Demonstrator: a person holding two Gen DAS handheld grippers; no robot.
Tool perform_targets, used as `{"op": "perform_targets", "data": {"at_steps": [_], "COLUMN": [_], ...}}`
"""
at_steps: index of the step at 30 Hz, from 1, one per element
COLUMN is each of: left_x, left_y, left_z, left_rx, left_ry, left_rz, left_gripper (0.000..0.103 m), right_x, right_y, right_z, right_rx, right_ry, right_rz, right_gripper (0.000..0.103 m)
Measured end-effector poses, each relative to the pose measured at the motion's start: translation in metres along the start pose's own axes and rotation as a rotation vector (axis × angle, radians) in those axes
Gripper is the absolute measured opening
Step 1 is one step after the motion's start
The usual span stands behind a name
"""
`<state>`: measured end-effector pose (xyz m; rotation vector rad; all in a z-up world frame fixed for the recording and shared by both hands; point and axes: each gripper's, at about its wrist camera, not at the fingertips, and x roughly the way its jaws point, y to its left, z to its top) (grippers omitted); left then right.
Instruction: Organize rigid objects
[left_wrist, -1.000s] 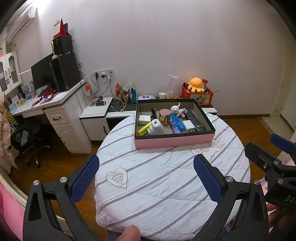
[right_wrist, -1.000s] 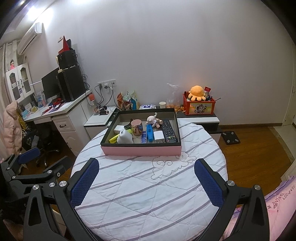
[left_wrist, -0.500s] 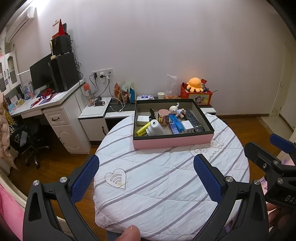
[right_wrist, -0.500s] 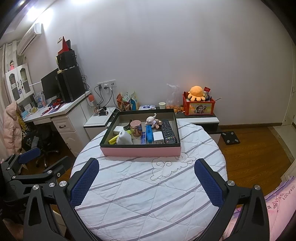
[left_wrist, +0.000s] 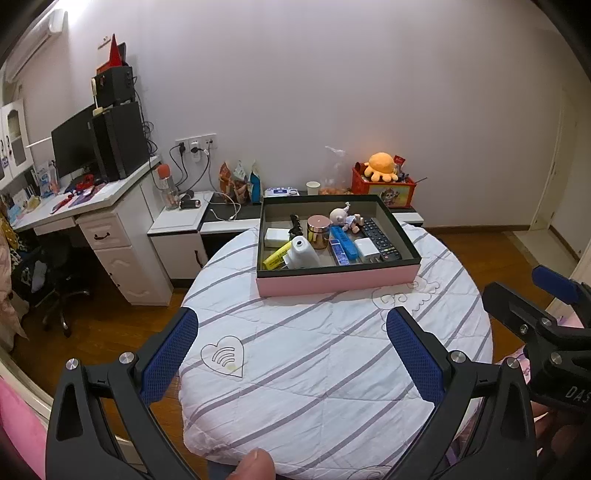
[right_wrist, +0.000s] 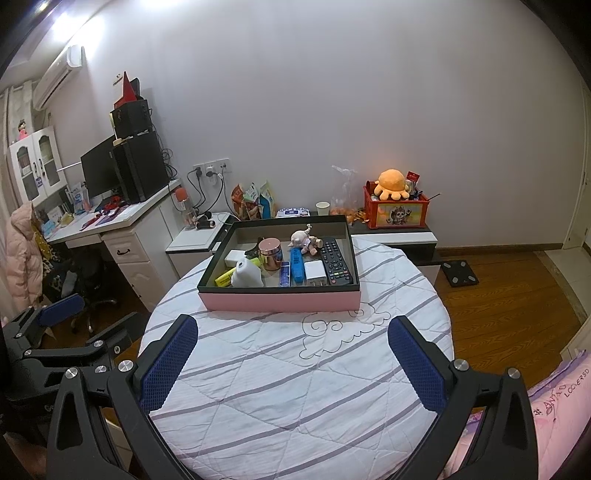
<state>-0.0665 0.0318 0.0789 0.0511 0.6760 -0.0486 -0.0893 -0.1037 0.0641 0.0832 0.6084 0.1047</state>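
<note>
Left wrist view: the left gripper (left_wrist: 291, 350) is hovering with its blue-padded fingers spread wide and gripping nothing, above the near edge of the round table (left_wrist: 303, 369) with its striped white cover. The pink box (left_wrist: 338, 283) is sitting at 12 o'clock from it, on the far half of the table, well apart from the fingertips. Inside the box, a white bottle (left_wrist: 303, 253) is lying at the near left with a yellow marker (left_wrist: 275, 255) just beside it at 9 o'clock; a copper jar (left_wrist: 318, 230) is standing behind them. A blue case (left_wrist: 343, 239), a white charger (left_wrist: 366, 248) and a black remote (left_wrist: 380, 239) are lining up toward 3 o'clock, and a small doll (left_wrist: 345, 218) is resting at the back. The right gripper (left_wrist: 546, 295) is showing at 3 o'clock.

Right wrist view: the right gripper (right_wrist: 293, 352) is also hanging wide apart and holding nothing, with the box at its 12 o'clock. An orange plush (right_wrist: 392, 184) is sitting on a red crate (right_wrist: 397, 213) by the wall.
</note>
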Motion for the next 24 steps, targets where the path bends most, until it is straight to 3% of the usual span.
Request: {"op": "perform_targets", "data": {"at_steps": [10, 15, 24], "left_x": [0.007, 0.01, 0.007], "left_y": [0.006, 0.011, 0.008], "left_z": [0.0, 0.0, -0.001], "left_rx": [-0.013, -0.027, -0.014], "left_ry": [0.014, 0.028, -0.007], "left_rz": [0.048, 0.015, 0.024], "left_gripper": [0.103, 0.103, 0.103], "right_x": [0.002, 0.002, 0.003], "right_y": [-0.001, -0.002, -0.002], "right_z": [0.001, 0.001, 0.001], "right_rx": [0.002, 0.002, 0.001], "right_ry": [0.002, 0.001, 0.002], "right_rz": [0.001, -0.001, -0.001], "right_gripper": [0.103, 0.103, 0.103]}}
